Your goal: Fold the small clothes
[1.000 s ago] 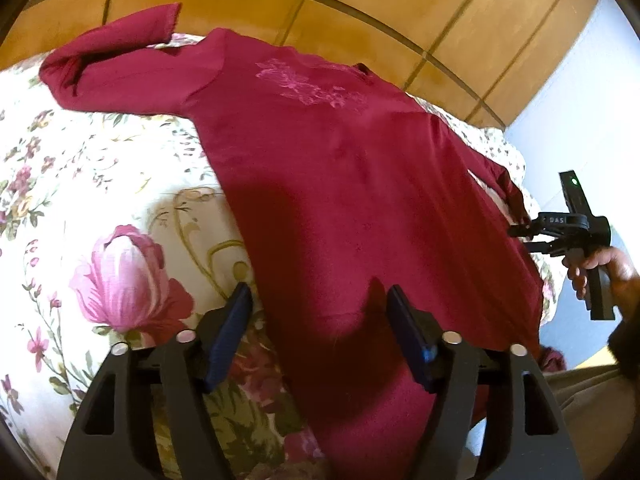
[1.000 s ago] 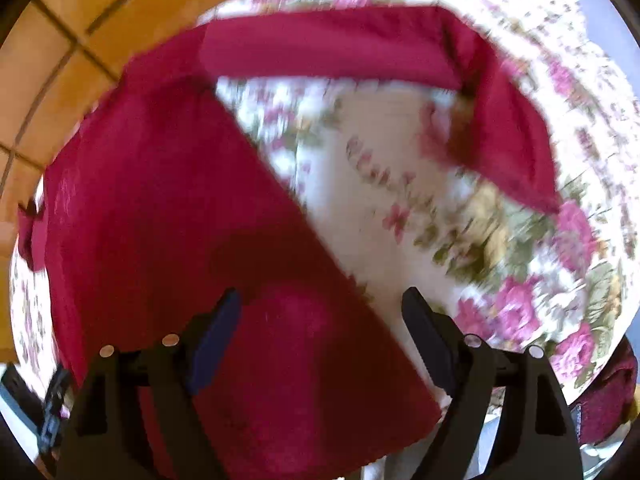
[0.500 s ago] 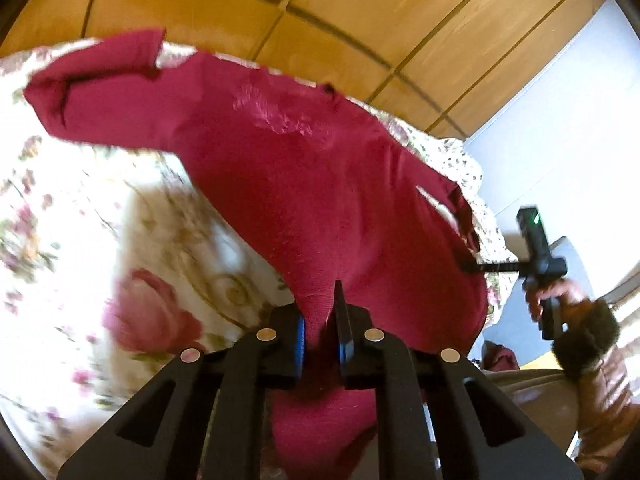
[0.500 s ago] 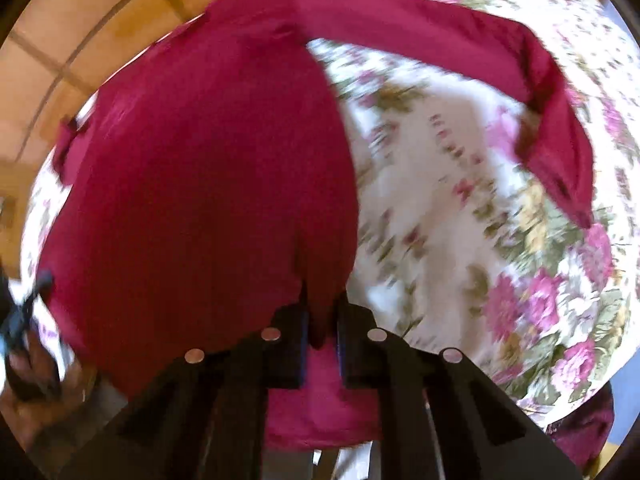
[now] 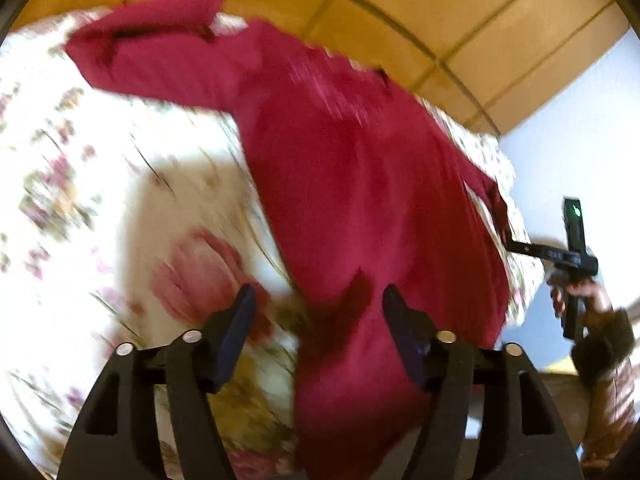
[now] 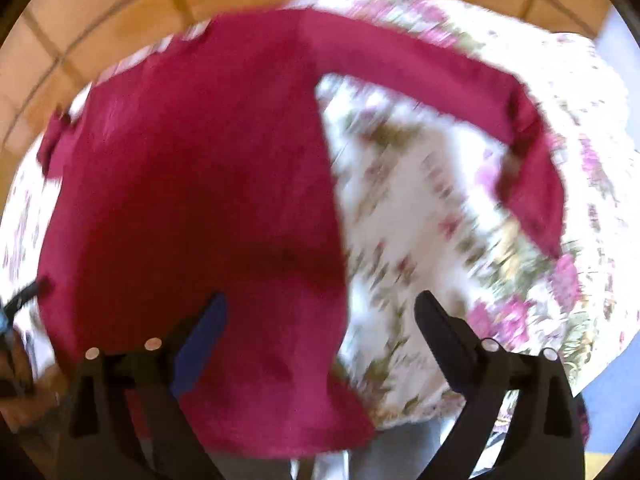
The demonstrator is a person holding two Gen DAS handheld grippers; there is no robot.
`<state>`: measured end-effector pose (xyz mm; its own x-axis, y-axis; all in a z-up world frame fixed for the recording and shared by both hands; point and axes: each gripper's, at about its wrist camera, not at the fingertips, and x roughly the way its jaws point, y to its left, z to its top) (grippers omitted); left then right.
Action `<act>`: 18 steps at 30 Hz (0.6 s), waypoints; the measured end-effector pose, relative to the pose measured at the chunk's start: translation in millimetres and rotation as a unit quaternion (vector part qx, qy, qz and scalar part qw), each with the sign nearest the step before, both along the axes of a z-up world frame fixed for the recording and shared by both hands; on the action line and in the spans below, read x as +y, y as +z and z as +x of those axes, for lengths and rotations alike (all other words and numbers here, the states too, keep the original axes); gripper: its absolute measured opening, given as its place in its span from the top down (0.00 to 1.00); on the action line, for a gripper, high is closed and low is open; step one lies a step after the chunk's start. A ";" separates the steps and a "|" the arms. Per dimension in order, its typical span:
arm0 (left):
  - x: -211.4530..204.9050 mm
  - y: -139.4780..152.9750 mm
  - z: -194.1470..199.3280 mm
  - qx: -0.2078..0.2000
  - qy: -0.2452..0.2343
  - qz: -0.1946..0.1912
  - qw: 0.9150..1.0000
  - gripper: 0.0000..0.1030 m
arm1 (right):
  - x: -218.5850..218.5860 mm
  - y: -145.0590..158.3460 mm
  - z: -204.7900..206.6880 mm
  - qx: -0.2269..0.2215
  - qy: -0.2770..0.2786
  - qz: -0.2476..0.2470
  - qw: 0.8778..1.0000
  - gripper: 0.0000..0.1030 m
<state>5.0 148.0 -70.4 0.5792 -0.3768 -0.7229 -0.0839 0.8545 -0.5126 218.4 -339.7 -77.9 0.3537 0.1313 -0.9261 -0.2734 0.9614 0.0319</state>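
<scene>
A dark red long-sleeved top [image 5: 360,184] lies spread on a floral cloth [image 5: 80,200], blurred by motion. My left gripper [image 5: 320,312] hovers over its near hem; the jaws are opening, the hem lies below the gap and the pads touch nothing. In the right wrist view the same top [image 6: 192,184] fills the left half, one sleeve [image 6: 440,68] bent across the cloth. My right gripper [image 6: 320,320] stands wide, its jaws opening over the hem's corner, gripping nothing. That right gripper [image 5: 516,245] also shows at the top's far side edge, held by a hand [image 5: 588,292].
The floral cloth [image 6: 420,200] covers a low rounded surface. Wooden floor boards [image 5: 440,20] run behind it and a pale blue surface [image 5: 580,140] lies to the right. The other sleeve [image 5: 152,48] is folded back at the far left. The left gripper [image 6: 24,300] shows at the picture's left edge.
Half a second ago both grippers were shut on the top's hem. Now both have opened and let it go, and both have lifted a little.
</scene>
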 end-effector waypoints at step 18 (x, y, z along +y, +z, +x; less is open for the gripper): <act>79.1 42.3 125.7 -0.114 0.152 0.396 0.898 0.15 | 92.5 -40.0 6.2 -0.043 0.016 -0.069 0.997 0.02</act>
